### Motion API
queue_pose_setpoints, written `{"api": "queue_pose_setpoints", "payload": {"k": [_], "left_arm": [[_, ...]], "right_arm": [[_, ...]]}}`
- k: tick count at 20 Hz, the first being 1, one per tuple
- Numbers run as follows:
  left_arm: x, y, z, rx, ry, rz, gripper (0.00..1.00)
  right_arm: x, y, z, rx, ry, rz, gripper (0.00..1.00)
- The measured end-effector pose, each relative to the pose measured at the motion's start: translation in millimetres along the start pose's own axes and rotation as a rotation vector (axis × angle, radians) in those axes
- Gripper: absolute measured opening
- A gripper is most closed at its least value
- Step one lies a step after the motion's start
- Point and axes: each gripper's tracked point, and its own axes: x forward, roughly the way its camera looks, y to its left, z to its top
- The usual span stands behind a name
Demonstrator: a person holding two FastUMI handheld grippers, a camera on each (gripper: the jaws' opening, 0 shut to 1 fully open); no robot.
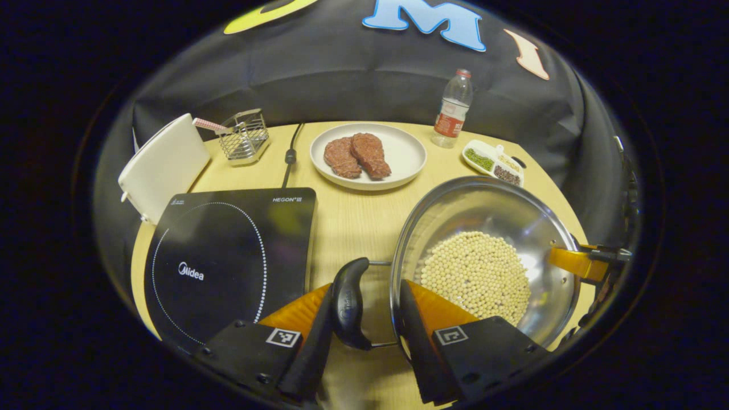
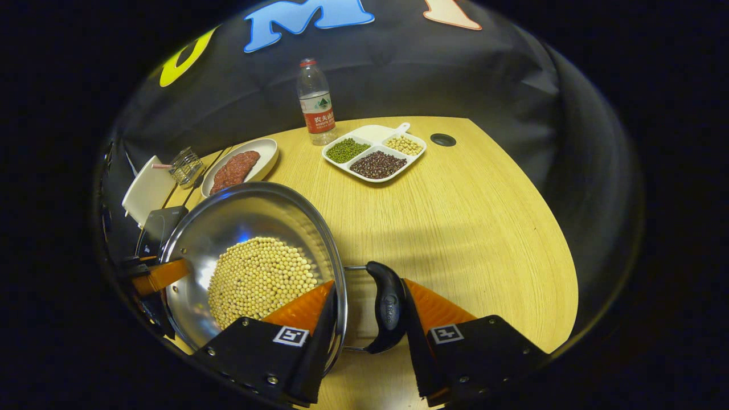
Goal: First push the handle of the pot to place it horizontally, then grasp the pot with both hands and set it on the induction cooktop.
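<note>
A steel pot [image 1: 484,210] holding soybeans [image 1: 475,273] stands on the wooden table just right of the black induction cooktop [image 1: 228,256]. My left gripper [image 1: 367,290] is shut across the pot's near black handle [image 1: 347,302] and rim, with one finger outside the handle and the other inside the pot wall. On the opposite side, my right gripper [image 2: 367,287] clamps the other black handle [image 2: 389,313] and the pot [image 2: 239,216] rim the same way. The right gripper [image 1: 575,262] also appears at the far rim in the left gripper view. Whether the pot touches the table is unclear.
Behind the pot are a white plate [image 1: 398,154] with two meat patties, a water bottle [image 1: 453,108] and a divided dish [image 1: 492,162] of beans. A wire basket [image 1: 245,136], a white board [image 1: 162,165] and the cooktop's cable [image 1: 291,154] are at the back left.
</note>
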Motion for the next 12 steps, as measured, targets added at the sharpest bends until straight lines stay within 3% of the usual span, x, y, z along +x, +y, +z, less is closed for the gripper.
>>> {"api": "queue_pose_setpoints", "payload": {"k": [2, 3, 5, 6, 8, 9, 12], "left_arm": [[-0.9, 0.3, 0.3, 0.008, 0.001, -0.002, 0.72], [-0.2, 1.5, 0.0, 0.011, 0.001, -0.002, 0.65], [3.2, 0.4, -1.1, 0.025, -0.003, 0.003, 0.65], [0.2, 0.4, 0.8, 0.031, -0.005, 0.006, 0.63], [-0.7, 0.3, 0.9, 0.028, -0.004, 0.008, 0.65], [-3.6, -0.2, 0.8, 0.034, -0.001, 0.012, 0.57], [-10.0, -0.1, 5.4, 0.040, 0.000, 0.030, 0.60]], "right_arm": [[0.1, 0.9, 0.2, 0.006, -0.004, 0.004, 0.60], [0.1, 0.5, -0.4, 0.006, 0.001, 0.009, 0.57], [0.2, 0.1, 3.7, 0.004, -0.005, 0.012, 0.55], [0.5, 1.2, 2.2, 0.004, -0.010, 0.013, 0.48], [-2.4, 1.6, 1.0, 0.007, -0.007, 0.010, 0.48], [-1.6, 2.0, -0.4, 0.004, -0.003, 0.008, 0.48], [-6.6, 5.2, -4.4, 0.010, 0.011, 0.017, 0.48]]}}
